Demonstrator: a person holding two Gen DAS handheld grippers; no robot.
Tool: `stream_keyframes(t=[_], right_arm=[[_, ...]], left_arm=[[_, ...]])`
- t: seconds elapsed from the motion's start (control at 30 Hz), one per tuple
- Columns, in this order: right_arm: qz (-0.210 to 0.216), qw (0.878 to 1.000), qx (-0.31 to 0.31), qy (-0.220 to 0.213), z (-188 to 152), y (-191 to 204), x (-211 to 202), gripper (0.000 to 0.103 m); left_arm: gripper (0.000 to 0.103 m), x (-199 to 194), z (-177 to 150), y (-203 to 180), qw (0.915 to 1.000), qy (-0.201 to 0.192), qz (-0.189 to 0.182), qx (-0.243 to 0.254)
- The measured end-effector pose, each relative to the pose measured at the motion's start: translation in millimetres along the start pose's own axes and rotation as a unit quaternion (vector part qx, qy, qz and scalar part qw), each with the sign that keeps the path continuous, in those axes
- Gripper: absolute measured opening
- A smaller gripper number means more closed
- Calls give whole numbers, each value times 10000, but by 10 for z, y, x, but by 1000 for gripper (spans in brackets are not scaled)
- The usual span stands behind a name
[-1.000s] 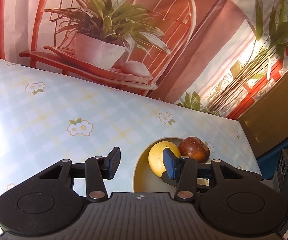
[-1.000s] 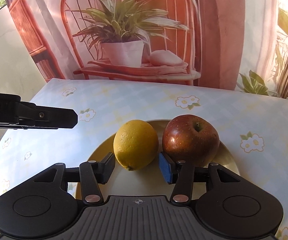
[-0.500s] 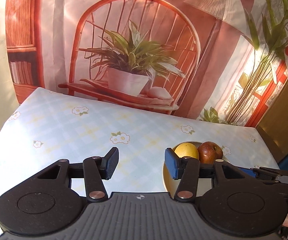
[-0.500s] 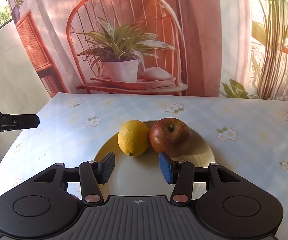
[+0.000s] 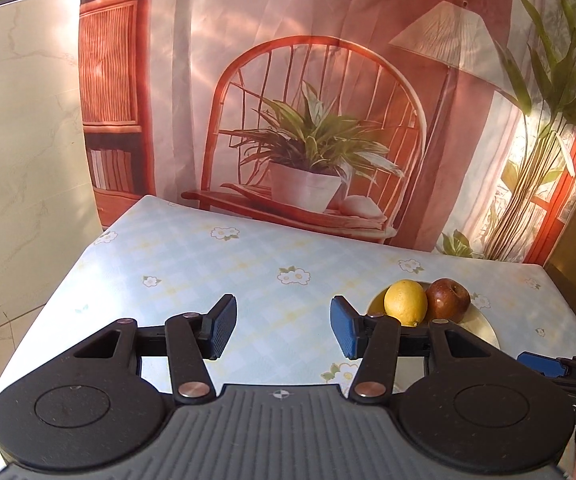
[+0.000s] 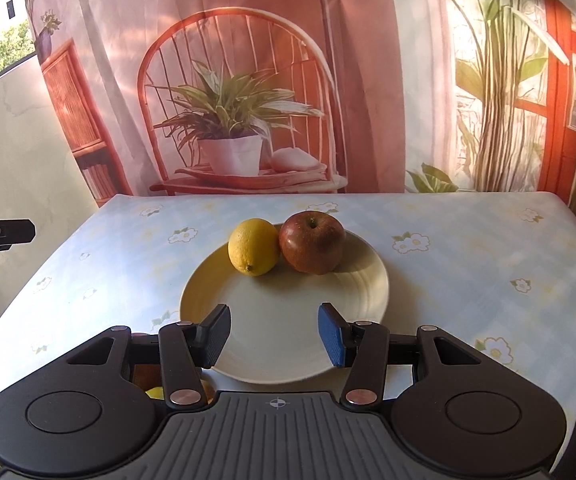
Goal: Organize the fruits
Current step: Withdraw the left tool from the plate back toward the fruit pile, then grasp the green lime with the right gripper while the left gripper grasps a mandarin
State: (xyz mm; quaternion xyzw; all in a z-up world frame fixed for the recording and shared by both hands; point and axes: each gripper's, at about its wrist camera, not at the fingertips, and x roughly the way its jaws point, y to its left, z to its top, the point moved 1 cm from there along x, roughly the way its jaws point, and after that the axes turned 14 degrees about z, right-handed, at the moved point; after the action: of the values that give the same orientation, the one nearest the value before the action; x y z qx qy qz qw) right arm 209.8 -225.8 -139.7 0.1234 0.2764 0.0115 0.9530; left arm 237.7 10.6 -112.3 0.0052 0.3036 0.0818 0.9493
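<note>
Right wrist view: lemon point(image 6: 253, 247) and apple point(image 6: 312, 241) touch at the plate's point(image 6: 288, 336) far side, so reaching for either could roll the other off onto the worktop point(image 6: 468, 264). Right hand-held gripper point(image 6: 274, 334) is released and empty, fruit beyond it. Left hand-held gripper point(image 5: 283, 326), likewise released, has the fruit far right. More fruit possibly sits under the right one.

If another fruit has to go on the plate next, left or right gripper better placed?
Likely right. The right gripper, open and empty, faces the round cream plate head-on, with the yellow lemon and red apple ahead. The left gripper, also empty, faces bare tablecloth; the plate lies off to its right.
</note>
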Motion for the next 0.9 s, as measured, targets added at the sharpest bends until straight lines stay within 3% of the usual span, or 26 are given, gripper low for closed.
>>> stream_keyframes(t=[0.43, 0.9], right_arm=[[-9, 9991, 353, 217, -421, -165, -202, 46], [231, 9964, 417, 708, -509, -120, -90, 46]], left_arm=[[55, -233, -225, -18, 9997, -178, 76, 160], [55, -252, -370, -58, 9994, -5, -20, 338]])
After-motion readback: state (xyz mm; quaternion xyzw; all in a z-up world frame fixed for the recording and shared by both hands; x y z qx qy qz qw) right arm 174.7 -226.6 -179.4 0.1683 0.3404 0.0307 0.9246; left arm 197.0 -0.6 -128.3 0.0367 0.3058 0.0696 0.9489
